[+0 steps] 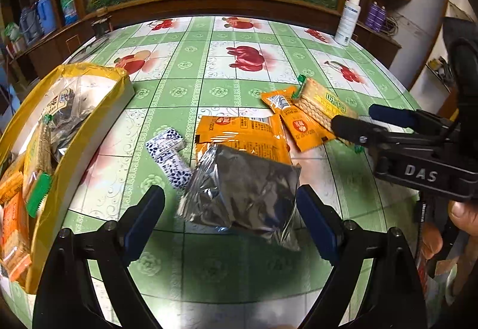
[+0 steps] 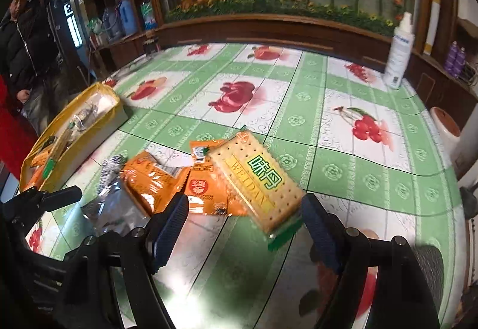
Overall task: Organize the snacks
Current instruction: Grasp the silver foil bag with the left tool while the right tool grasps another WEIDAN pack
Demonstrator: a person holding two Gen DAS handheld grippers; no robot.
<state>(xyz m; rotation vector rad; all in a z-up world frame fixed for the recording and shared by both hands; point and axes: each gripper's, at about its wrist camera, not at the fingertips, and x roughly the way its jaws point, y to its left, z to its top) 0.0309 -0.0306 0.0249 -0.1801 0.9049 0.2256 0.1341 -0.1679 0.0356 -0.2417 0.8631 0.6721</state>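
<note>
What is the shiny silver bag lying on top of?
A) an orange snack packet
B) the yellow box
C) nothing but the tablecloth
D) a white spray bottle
A. In the left wrist view the silver bag covers the near edge of the big orange snack packet, far from the spray bottle and apart from the yellow box.

Box holding snacks at table's left edge; foil packet near centre, wafer packs behind it, cracker pack farther right.
</note>
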